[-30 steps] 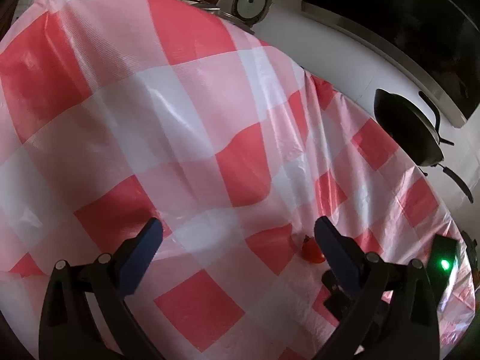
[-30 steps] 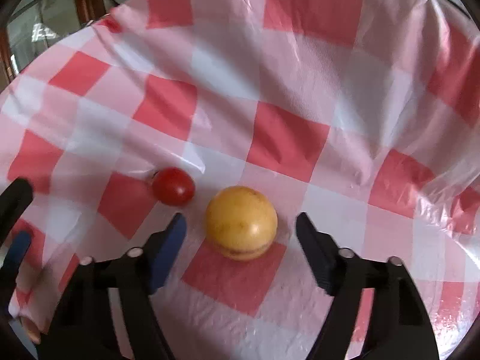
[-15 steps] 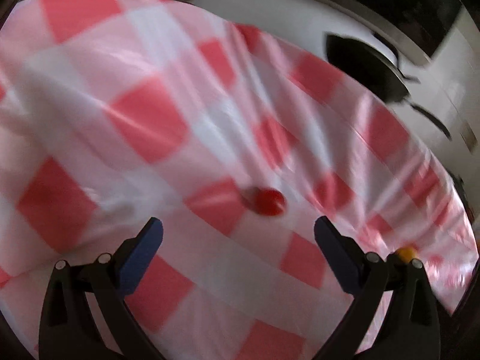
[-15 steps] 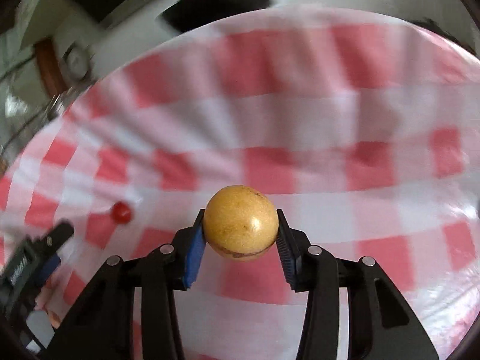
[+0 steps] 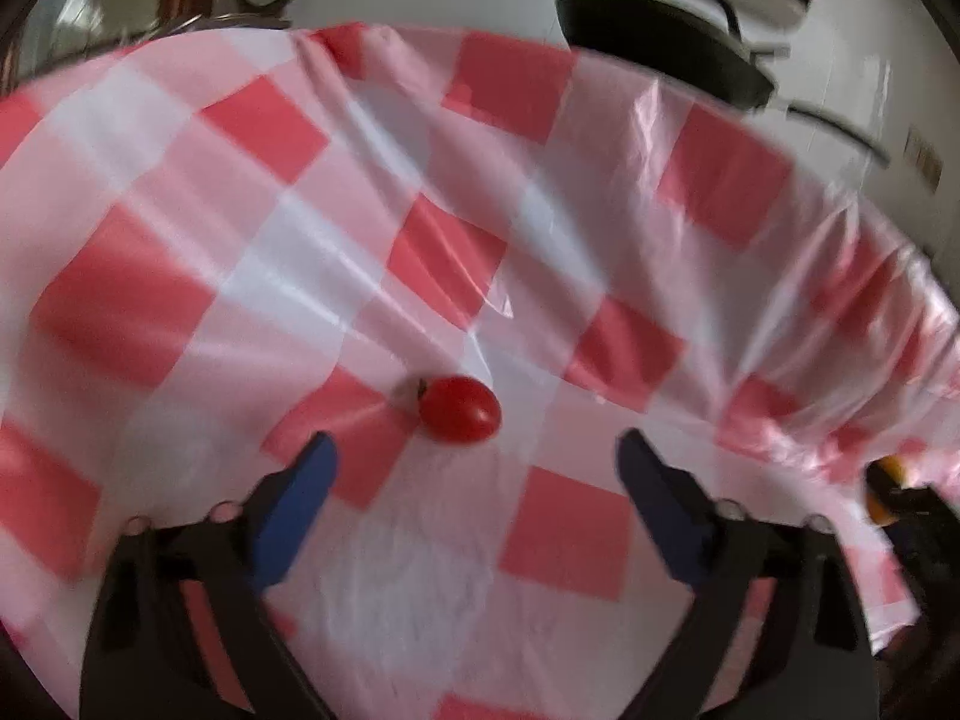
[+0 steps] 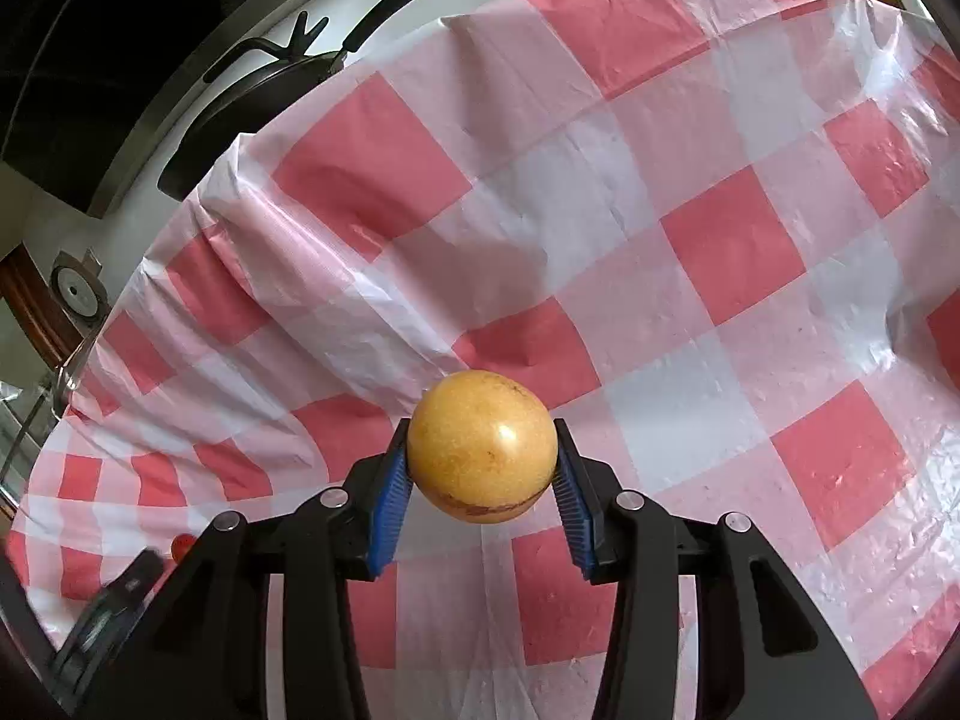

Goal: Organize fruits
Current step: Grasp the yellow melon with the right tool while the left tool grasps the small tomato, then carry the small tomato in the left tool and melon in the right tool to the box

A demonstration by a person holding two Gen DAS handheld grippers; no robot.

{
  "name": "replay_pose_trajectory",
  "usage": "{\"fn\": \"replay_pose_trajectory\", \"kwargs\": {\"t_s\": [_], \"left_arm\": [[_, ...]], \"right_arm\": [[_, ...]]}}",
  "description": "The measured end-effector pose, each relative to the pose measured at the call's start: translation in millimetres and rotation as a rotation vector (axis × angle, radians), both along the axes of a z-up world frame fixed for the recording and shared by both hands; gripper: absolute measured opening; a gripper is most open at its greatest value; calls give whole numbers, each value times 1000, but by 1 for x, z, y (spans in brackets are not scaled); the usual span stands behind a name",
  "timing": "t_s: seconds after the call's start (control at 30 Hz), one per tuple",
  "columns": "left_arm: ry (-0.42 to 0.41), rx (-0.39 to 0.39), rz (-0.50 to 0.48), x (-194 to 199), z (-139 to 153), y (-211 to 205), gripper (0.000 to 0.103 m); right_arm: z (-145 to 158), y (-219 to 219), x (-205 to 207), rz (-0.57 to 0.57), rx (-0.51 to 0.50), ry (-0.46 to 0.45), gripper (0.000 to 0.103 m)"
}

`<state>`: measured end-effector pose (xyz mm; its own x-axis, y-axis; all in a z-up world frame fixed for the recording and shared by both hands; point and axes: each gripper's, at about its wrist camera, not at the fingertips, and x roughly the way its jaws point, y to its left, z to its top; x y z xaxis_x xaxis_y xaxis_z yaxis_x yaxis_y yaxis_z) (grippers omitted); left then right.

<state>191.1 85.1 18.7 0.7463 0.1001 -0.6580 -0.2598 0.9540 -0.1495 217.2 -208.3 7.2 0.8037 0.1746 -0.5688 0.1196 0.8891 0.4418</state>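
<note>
Here, left wrist view: left hand-held gripper (image 5: pixel 474 474) is released, blue pads wide apart, hovering low over the tabletop (image 5: pixel 372 192), which is covered w/ a red-and-white checked plastic cloth. A cherry tomato (image 5: pixel 459 408) lies on the cloth just ahead of the fingers, roughly centred between them, touching neither pad; its small green stem points left. Far right edge of that view shows a bit of the yellow fruit (image 5: pixel 887 471) beside dark gripper hardware, blurred. Beyond the cloth's far edge, a black wok (image 5: pixel 660 42) sits near a white wall.

Right wrist view: the same tomato peeks out as a small red spot at lower left, next to the left gripper's dark body, well apart from the right one. Centre: right hand-held gripper (image 6: pixel 483 471) is clenched on the round yellow fruit, a blue ribbed pad pressing each side. Fruit skin is yellow-orange w/ brown speckles and a brown mark along its underside. It's held up off the cloth, wrinkled checks visible behind and below.
</note>
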Motion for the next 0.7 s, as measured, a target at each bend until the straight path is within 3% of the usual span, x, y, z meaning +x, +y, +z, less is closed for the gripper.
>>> {"fn": "replay_pose_trajectory", "kwargs": {"t_s": [0.2, 0.37, 0.53, 0.6, 0.63, 0.7], "left_arm": [[96, 55, -14, 33, -9, 0, 84], [171, 88, -38, 50, -18, 2, 68], [208, 85, -47, 60, -24, 7, 66], [212, 113, -43, 61, -24, 6, 51], [207, 120, -55, 60, -23, 5, 38], [206, 125, -73, 58, -23, -1, 38]], "right_arm": [[-2, -7, -5, 16, 18, 5, 44], [-3, 2, -2, 34, 17, 7, 44], [-2, 6, -3, 42, 15, 6, 44], [-2, 6, -3, 41, 16, 8, 44], [-1, 6, -3, 42, 15, 8, 44], [-1, 8, -4, 45, 13, 11, 44]]}}
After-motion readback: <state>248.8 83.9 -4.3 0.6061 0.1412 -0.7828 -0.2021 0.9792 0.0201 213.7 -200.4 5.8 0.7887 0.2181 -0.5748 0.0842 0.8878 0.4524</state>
